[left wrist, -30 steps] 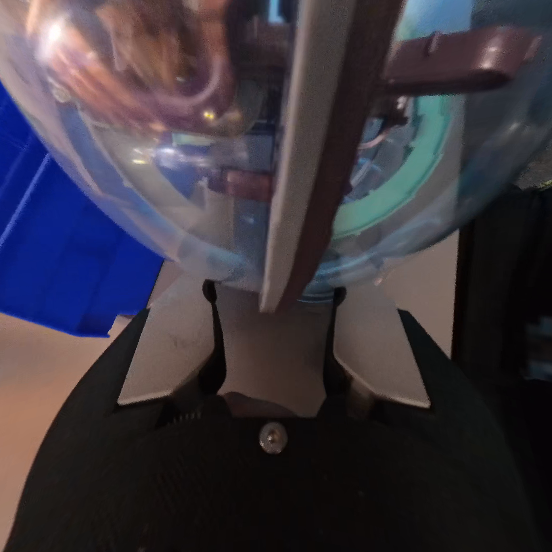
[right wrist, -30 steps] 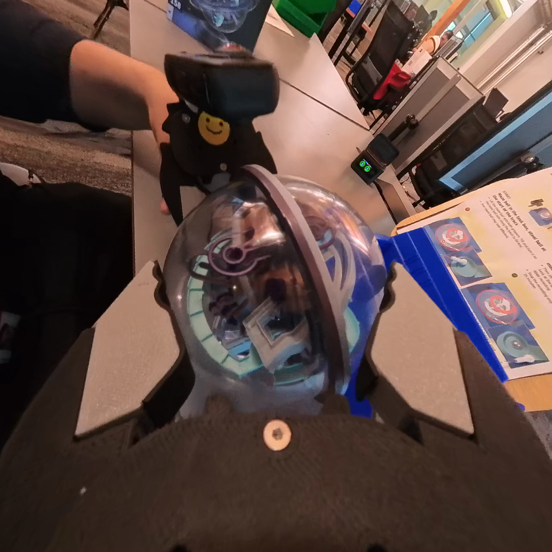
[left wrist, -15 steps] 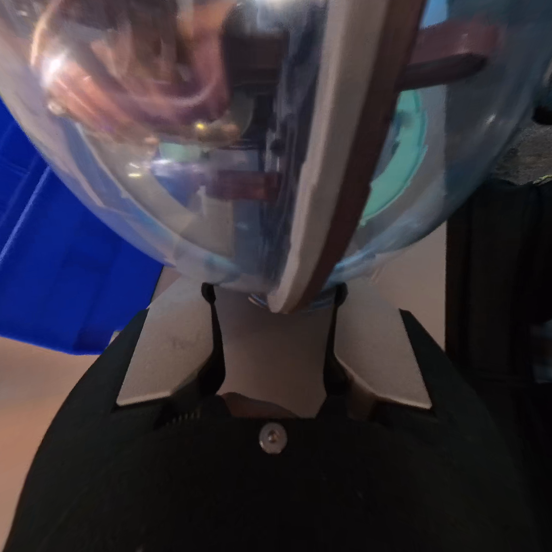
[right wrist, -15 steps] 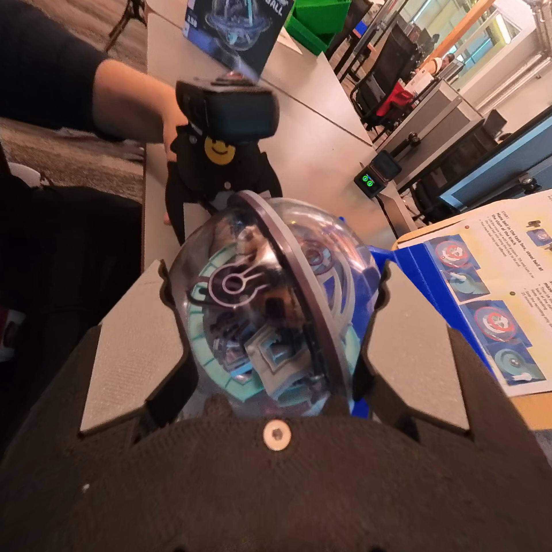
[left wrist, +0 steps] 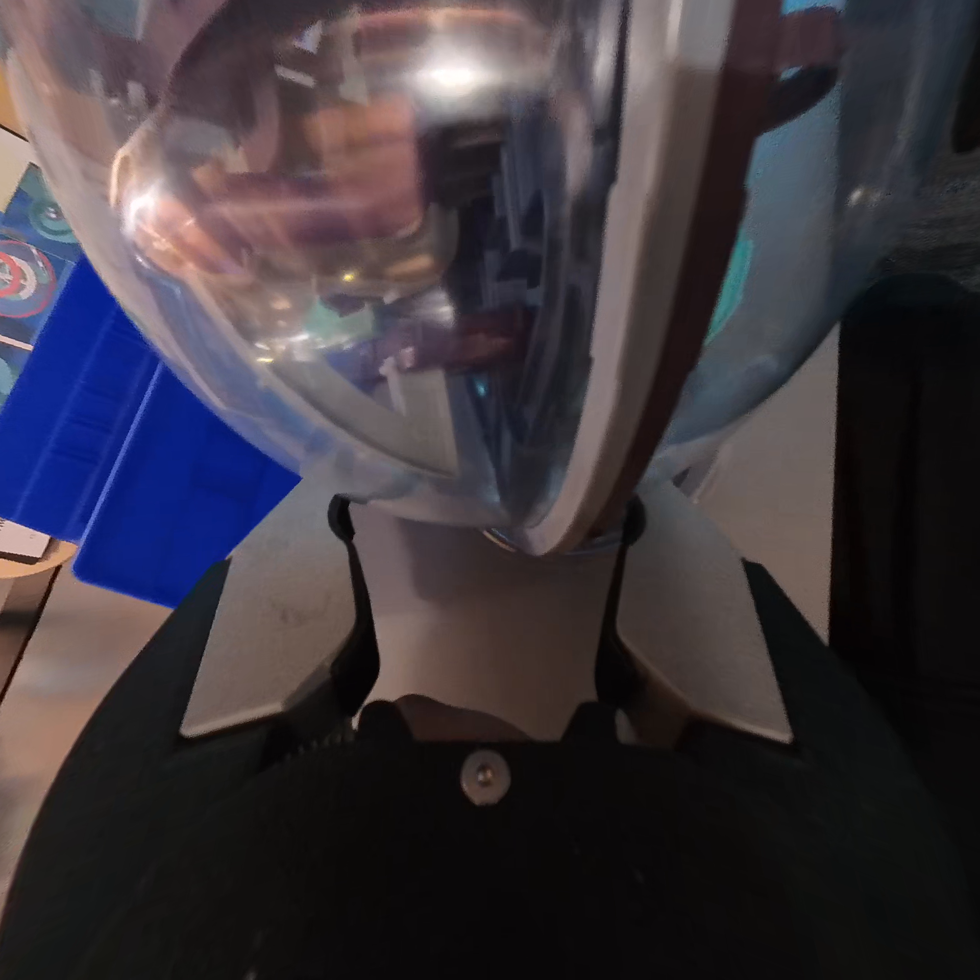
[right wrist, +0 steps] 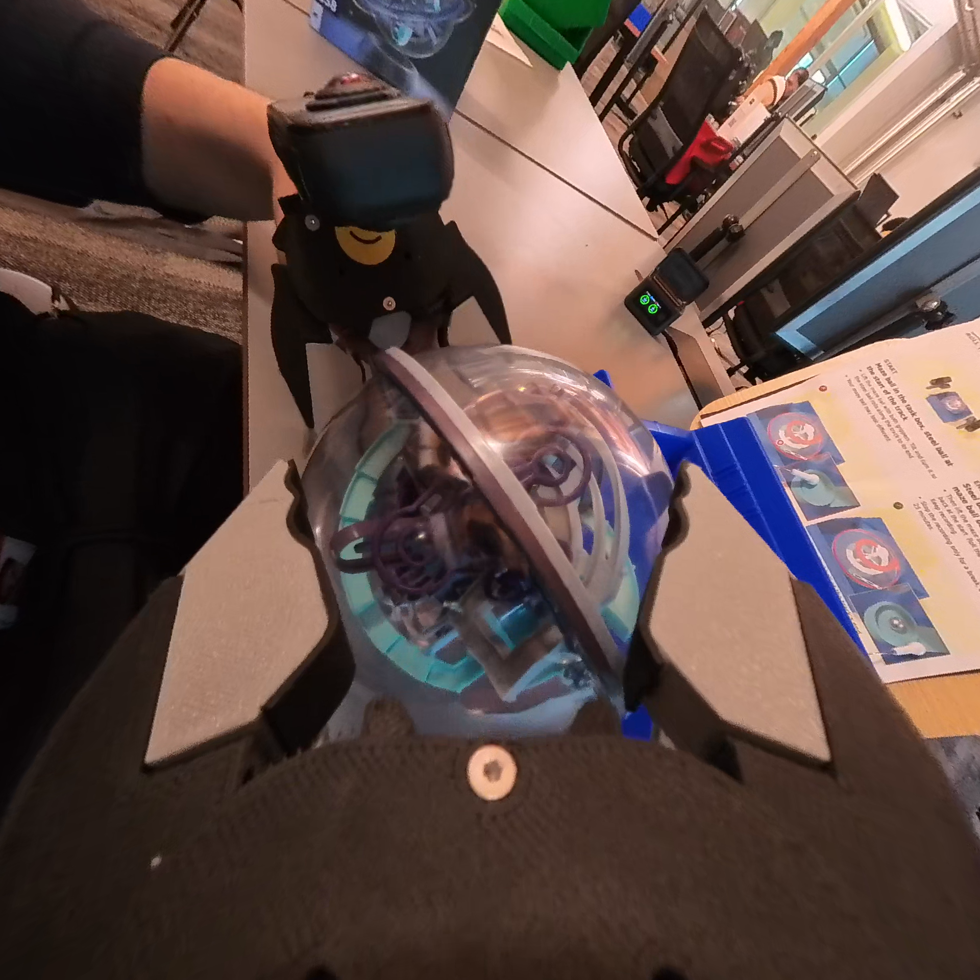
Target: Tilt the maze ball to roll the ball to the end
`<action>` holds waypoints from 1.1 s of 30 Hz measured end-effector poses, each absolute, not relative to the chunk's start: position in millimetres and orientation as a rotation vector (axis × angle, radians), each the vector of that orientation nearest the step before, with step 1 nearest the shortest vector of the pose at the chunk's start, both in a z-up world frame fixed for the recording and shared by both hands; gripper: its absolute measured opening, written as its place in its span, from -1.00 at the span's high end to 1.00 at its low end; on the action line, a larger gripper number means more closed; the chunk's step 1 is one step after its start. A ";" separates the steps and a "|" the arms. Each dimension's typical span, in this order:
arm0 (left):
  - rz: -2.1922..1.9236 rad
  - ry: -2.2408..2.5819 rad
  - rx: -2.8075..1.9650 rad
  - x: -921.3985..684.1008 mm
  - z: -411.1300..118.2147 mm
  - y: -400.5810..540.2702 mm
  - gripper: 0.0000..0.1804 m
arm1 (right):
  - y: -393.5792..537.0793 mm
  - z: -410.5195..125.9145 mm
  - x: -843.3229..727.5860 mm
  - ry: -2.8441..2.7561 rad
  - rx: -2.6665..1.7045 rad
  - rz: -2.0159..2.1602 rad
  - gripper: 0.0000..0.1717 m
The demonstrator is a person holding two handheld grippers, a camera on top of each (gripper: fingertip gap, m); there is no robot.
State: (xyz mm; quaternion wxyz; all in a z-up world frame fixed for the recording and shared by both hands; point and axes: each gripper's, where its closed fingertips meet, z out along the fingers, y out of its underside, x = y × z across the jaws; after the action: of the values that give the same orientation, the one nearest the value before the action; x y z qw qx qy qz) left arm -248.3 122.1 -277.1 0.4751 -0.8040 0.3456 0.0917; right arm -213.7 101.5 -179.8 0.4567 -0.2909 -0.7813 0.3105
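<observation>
1. Between both grippers, above the tabletop (right wrist: 530,222), the maze ball (right wrist: 477,530) has rolled: its equator band (right wrist: 509,509) now slants more steeply than a second ago.
2. Left gripper (left wrist: 485,522): fingertips bear on the sphere's far side.
3. Right gripper (right wrist: 485,530): spread wide, clasping the sphere.
4. Judgement: tilting is underway; inner ball not discernible.

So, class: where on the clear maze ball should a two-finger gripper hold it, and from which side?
Grip the maze ball across its widest part, on the smooth clear shell either side of the grey rim, as the right gripper does. Probably come from the near end; the left gripper meets the far end.
</observation>
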 end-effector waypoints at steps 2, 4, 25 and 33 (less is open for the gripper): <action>0.227 0.843 -1.955 -249.1 -276.7 122.0 -0.14 | 101.7 -180.6 -213.5 -1.928 -0.715 0.756 -0.53; 0.231 0.834 -1.945 -249.4 -276.0 122.3 -0.13 | 101.9 -180.5 -213.6 -1.928 -0.715 0.758 -0.53; 0.180 0.903 -1.863 -250.2 -269.8 113.8 -0.10 | 99.8 -183.5 -212.6 -1.942 -0.712 0.773 -0.54; 0.112 0.918 -1.829 -250.3 -266.7 104.6 -0.05 | 97.2 -186.3 -210.9 -1.965 -0.705 0.774 -0.53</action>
State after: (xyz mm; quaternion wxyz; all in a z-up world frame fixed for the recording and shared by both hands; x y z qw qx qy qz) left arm -250.3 104.6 -266.7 0.5195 -0.7625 0.3829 0.0466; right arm -210.9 97.2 -186.3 0.4418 -0.2840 -0.7918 0.3118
